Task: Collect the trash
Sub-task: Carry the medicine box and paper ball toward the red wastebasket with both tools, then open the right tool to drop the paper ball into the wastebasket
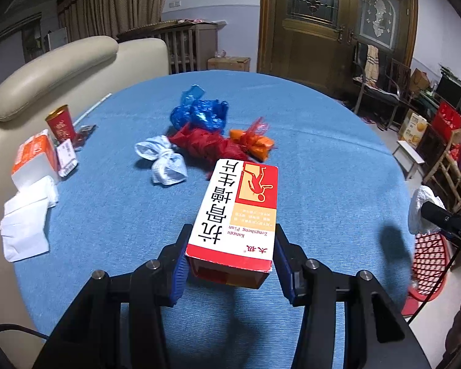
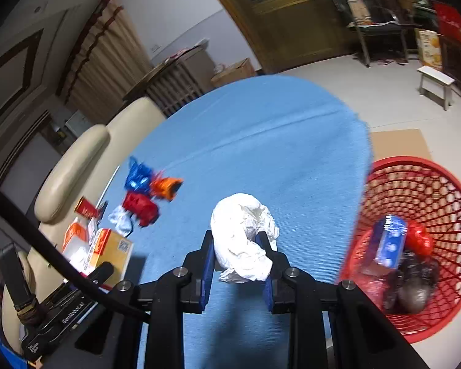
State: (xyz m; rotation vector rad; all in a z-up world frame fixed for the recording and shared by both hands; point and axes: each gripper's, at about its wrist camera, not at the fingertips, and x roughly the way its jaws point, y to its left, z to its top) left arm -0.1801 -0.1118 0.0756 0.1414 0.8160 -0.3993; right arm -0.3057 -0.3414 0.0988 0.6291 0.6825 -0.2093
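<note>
Left tool [image 1: 230,258]: fingers pinching a white-and-red medicine carton [image 1: 236,212] by its long sides, near end between the blue pads. Carton points away over the desk [image 1: 322,166]; the far end sits just short of the wrapper pile. Can't tell whether it rests on the blue cloth or is lifted clear.

Right tool [image 2: 239,255]: clamped on a crumpled white tissue wad [image 2: 242,233], which bulges out above and past the fingers. It hangs over the near right part of the desk [image 2: 261,141], close to the edge.

Red mesh basket [image 2: 421,246] on the floor, right of the desk, next to the right tool. Already inside: a blue-and-white packet [image 2: 390,243], a red bag [image 2: 419,240], dark crumpled plastic [image 2: 415,283]. Left wrist view catches only the basket's rim [image 1: 430,264] at far right.

Remaining trash mid-desk, clustered and touching:
- blue wrapper [image 1: 199,110], farthest
- red wrapper [image 1: 206,144], nearer than the blue
- orange wrapper [image 1: 253,141], right of the red
- white wrapper [image 1: 163,160], left of the red

Left edge of desk: red paper cup [image 1: 61,123], orange-and-white tissue pack [image 1: 35,160], loose white tissues [image 1: 27,218] near it. Beige sofa [image 1: 61,67] behind that edge.

Right wrist view is motion-blurred, so fine detail on the pile is unreliable there.
</note>
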